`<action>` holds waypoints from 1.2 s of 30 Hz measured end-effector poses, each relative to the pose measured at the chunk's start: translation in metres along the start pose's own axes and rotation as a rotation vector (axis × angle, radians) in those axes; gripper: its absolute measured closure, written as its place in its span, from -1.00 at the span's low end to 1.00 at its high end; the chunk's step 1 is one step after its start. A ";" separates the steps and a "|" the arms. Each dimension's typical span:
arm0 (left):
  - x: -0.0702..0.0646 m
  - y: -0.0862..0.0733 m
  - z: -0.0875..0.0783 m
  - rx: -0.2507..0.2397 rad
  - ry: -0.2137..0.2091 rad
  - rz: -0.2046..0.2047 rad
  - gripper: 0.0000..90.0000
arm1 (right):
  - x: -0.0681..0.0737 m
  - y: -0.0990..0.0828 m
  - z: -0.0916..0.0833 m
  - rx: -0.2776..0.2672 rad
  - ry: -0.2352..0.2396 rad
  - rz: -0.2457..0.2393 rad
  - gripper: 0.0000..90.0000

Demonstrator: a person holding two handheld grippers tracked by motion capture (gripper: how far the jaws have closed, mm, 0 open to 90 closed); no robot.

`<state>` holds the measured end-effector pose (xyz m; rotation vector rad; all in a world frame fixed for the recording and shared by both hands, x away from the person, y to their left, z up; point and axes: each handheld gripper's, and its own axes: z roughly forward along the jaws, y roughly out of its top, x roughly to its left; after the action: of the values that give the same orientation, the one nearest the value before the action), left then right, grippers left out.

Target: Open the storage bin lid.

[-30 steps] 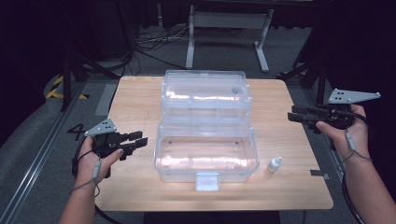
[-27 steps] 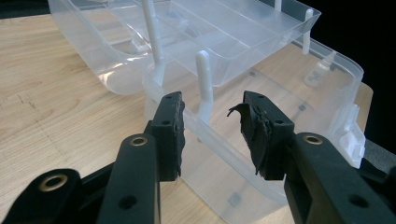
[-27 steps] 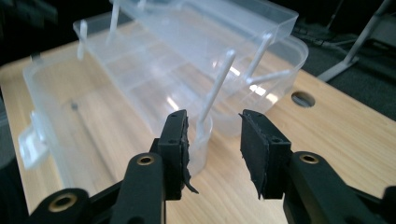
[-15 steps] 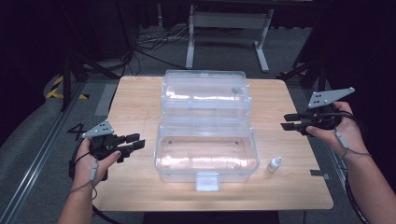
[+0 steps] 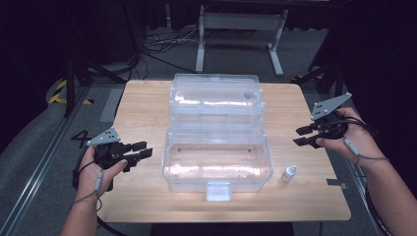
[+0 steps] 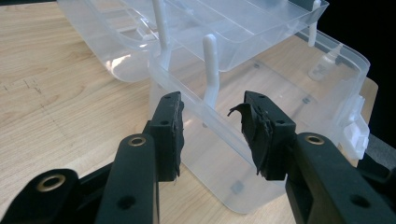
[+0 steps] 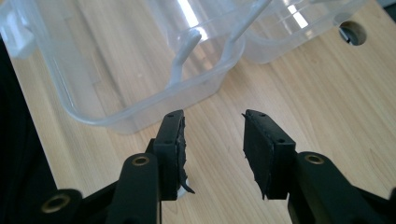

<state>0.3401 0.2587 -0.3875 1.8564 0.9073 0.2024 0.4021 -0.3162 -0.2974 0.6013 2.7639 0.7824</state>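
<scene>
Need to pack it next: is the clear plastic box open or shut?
Open: the clear plastic box has its trays swung back, and its lower bin is bare.

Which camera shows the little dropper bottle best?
The high view: the bottle stands whole on the table, right of the box. The left gripper view shows it blurred through the box's clear walls.

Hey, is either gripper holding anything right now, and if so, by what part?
Nothing is held. The left gripper and right gripper both stand open, apart from the clear plastic box.
</scene>
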 end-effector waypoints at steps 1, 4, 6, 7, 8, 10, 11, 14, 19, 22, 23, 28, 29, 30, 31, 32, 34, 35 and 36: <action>0.000 0.000 0.000 -0.001 0.002 0.001 0.31 | 0.001 0.001 0.002 0.019 0.007 -0.007 0.31; 0.001 -0.002 -0.002 0.000 0.011 -0.007 0.30 | 0.004 0.002 0.008 0.062 0.017 -0.025 0.29; 0.001 -0.003 -0.003 -0.001 0.017 -0.009 0.30 | 0.005 0.003 0.012 0.089 0.024 -0.032 0.28; 0.002 -0.004 -0.003 0.002 0.020 -0.010 0.30 | 0.005 0.003 0.014 0.104 0.027 -0.040 0.27; 0.002 -0.004 -0.004 0.002 0.023 -0.011 0.30 | 0.006 0.003 0.016 0.120 0.031 -0.043 0.26; 0.002 -0.005 -0.005 0.003 0.028 -0.013 0.30 | 0.007 0.003 0.019 0.141 0.036 -0.050 0.25; 0.002 -0.006 -0.006 0.002 0.029 -0.016 0.30 | 0.007 0.003 0.021 0.150 0.040 -0.051 0.25; 0.003 -0.006 -0.007 0.003 0.033 -0.021 0.30 | 0.009 0.003 0.026 0.183 0.049 -0.062 0.24; 0.003 -0.007 -0.008 0.003 0.035 -0.023 0.30 | 0.012 0.003 0.033 0.224 0.068 -0.078 0.22; 0.004 -0.007 -0.008 0.003 0.037 -0.022 0.30 | 0.014 0.001 0.040 0.265 0.075 -0.086 0.21; 0.004 -0.007 -0.008 0.003 0.038 -0.023 0.30 | 0.015 0.001 0.042 0.280 0.077 -0.078 0.21; 0.004 -0.008 -0.008 0.003 0.038 -0.027 0.30 | 0.018 -0.003 0.051 0.323 0.099 -0.082 0.19; 0.004 -0.008 -0.008 0.003 0.038 -0.027 0.31 | 0.018 -0.003 0.051 0.323 0.099 -0.082 0.19; 0.004 -0.008 -0.008 0.003 0.039 -0.026 0.31 | 0.018 -0.004 0.053 0.336 0.100 -0.088 0.19; 0.004 -0.008 -0.008 0.004 0.039 -0.027 0.30 | 0.019 -0.005 0.055 0.340 0.105 -0.085 0.19; 0.004 -0.008 -0.008 0.004 0.040 -0.029 0.30 | 0.020 -0.006 0.057 0.350 0.109 -0.088 0.19; 0.004 -0.008 -0.008 0.003 0.040 -0.028 0.30 | 0.020 -0.009 0.062 0.368 0.112 -0.093 0.19; 0.004 -0.008 -0.008 0.004 0.041 -0.028 0.31 | 0.020 -0.010 0.064 0.374 0.111 -0.096 0.19; 0.004 -0.008 -0.008 0.005 0.042 -0.028 0.31 | 0.021 -0.011 0.066 0.383 0.112 -0.095 0.19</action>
<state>0.3350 0.2691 -0.3914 1.8489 0.9623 0.2227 0.4001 -0.2854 -0.3605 0.4958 3.0440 0.2718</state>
